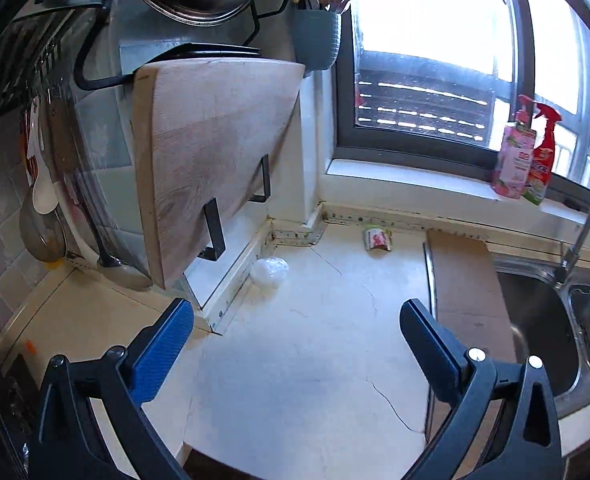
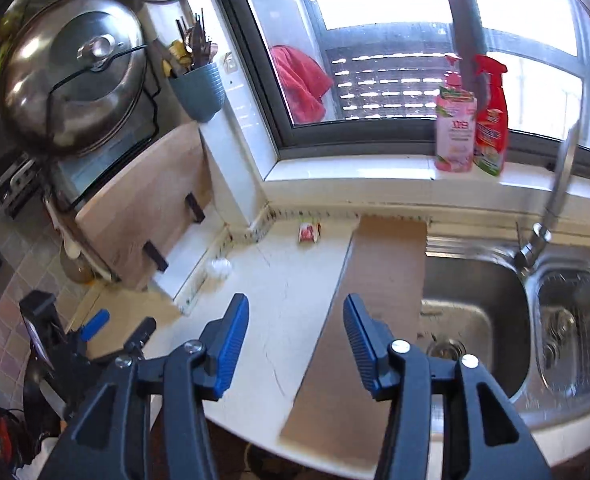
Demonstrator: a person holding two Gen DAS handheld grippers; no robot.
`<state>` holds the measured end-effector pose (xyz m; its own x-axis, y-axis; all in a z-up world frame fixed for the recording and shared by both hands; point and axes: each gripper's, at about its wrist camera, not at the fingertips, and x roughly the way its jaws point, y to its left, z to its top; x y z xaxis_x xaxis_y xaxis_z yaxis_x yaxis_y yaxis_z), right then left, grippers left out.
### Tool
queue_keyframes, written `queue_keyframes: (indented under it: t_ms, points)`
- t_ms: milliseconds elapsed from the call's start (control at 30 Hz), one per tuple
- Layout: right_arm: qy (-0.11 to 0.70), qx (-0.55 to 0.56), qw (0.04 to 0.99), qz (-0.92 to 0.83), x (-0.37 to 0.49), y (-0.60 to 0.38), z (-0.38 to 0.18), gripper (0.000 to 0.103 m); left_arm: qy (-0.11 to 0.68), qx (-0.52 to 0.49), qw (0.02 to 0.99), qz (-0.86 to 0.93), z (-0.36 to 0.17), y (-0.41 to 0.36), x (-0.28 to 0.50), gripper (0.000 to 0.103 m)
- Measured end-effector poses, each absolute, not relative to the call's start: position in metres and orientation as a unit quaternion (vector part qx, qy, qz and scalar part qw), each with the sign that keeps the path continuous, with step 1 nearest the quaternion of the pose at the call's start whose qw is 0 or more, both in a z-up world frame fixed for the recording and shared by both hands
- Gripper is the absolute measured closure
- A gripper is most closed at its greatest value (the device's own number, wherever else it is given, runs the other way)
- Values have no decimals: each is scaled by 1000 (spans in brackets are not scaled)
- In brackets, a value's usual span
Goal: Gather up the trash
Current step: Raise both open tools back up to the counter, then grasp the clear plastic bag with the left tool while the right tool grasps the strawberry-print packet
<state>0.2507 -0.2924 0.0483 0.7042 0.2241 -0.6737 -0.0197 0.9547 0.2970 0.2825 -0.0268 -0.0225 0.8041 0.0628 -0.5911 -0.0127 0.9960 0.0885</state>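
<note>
A crumpled white plastic wad (image 1: pixel 270 272) lies on the white counter (image 1: pixel 315 340) by the foot of the rack; it also shows in the right wrist view (image 2: pixel 219 268). A small red and green wrapper (image 1: pixel 378 238) lies by the back wall under the window; it shows in the right wrist view too (image 2: pixel 309 233). My left gripper (image 1: pixel 297 322) is open and empty, above the counter short of both. My right gripper (image 2: pixel 296 318) is open and empty above the counter's front. The left gripper also shows at the lower left of the right wrist view (image 2: pixel 121 326).
A wooden cutting board (image 1: pixel 215 160) leans in a black rack at left, with pot lids and a utensil cup (image 1: pixel 318 38) above. A brown board (image 2: pixel 375 300) borders the steel sink (image 2: pixel 495 312) and faucet (image 2: pixel 551 208). Two spray bottles (image 2: pixel 473 120) stand on the windowsill.
</note>
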Motion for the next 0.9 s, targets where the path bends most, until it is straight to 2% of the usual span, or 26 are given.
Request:
queue_keyframes:
  t_ms: [67, 400, 900]
  points:
    - [386, 140, 909, 75, 287, -299, 38, 43, 315, 52, 947, 46, -35, -34, 308, 1]
    - [470, 173, 856, 127, 453, -284, -60, 43, 355, 63, 926, 109, -101, -29, 421, 1]
    - [543, 148, 822, 83, 604, -232, -191, 43, 423, 83, 891, 141, -196, -8, 519, 1]
